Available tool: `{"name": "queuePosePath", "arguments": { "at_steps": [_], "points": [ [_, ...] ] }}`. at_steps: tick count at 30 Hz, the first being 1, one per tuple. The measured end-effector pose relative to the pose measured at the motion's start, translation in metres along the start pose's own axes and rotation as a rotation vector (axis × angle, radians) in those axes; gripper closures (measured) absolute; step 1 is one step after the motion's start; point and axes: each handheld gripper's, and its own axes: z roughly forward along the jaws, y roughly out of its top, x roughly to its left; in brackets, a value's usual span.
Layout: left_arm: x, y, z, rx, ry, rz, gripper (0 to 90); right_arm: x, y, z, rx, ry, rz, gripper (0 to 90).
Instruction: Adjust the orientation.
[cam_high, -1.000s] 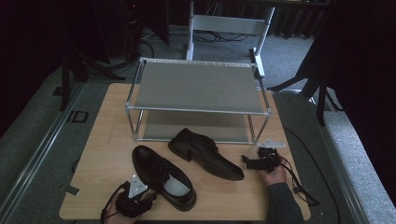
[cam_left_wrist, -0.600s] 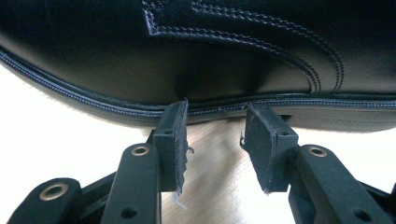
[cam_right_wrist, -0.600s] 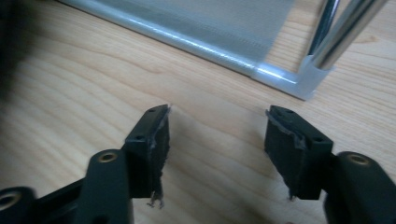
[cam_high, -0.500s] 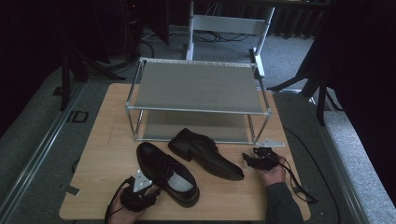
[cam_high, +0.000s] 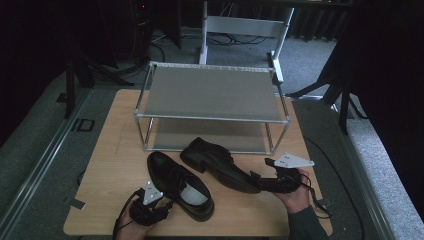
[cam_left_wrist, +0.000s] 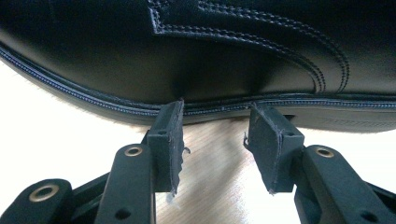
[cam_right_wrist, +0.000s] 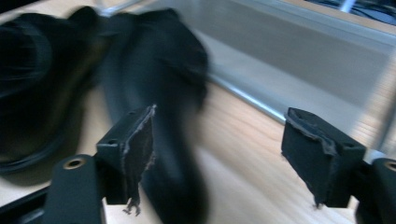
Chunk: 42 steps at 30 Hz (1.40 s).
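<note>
Two black leather shoes lie on the wooden table (cam_high: 115, 150). The left shoe (cam_high: 180, 182) has a pale insole and lies with its side across the left gripper view as the left shoe (cam_left_wrist: 196, 51). My left gripper (cam_high: 162, 205) (cam_left_wrist: 215, 135) is open and has just been opening. Its tips sit at the shoe's sole seam with nothing between them. The right shoe (cam_high: 220, 165) points its toe at my right gripper (cam_high: 257, 180). In the blurred right gripper view my right gripper (cam_right_wrist: 219, 154) has just been opening. The right shoe's toe (cam_right_wrist: 159, 140) reaches in by one jaw, unpressed.
A two-shelf metal shoe rack (cam_high: 210, 100) stands at the back of the table, and its lower shelf (cam_right_wrist: 299, 70) lies behind the right shoe. A white frame (cam_high: 245, 25) and dark stands are on the floor beyond. Cables trail from both grippers off the front edge.
My right gripper has lifted, its grey plate now showing larger and tilted, and its view is blurred. The left gripper has stayed at the left shoe's side.
</note>
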Motion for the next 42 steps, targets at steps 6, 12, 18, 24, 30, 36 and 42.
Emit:
{"name": "queuePosePath", "arguments": {
  "at_steps": [6,12,18,24,30,36,42],
  "points": [
    [0.001,-0.001,0.0,-0.002,-0.006,-0.01,54.1,0.024,-0.003,0.002,-0.001,0.111,-0.065,17.8],
    [0.001,-0.001,0.0,-0.003,-0.004,-0.013,54.1,0.03,-0.007,0.023,0.078,0.11,-0.11,13.5],
    [0.002,-0.001,0.0,-0.004,-0.008,-0.019,54.1,0.032,-0.014,0.052,0.204,0.068,-0.184,23.3],
    [0.002,-0.001,0.0,-0.004,-0.008,-0.021,54.1,0.029,-0.013,0.049,0.223,0.042,-0.256,37.7],
    [0.002,-0.001,0.0,-0.004,-0.01,-0.026,54.1,0.007,-0.017,0.03,0.215,0.012,-0.282,37.2],
    [0.003,-0.002,0.0,-0.004,-0.015,-0.033,53.9,-0.029,-0.027,0.005,0.261,-0.083,-0.276,35.8],
    [0.003,-0.002,0.001,-0.007,-0.02,-0.041,53.6,-0.046,-0.04,-0.002,0.234,-0.072,-0.153,26.5]
  ]
}}
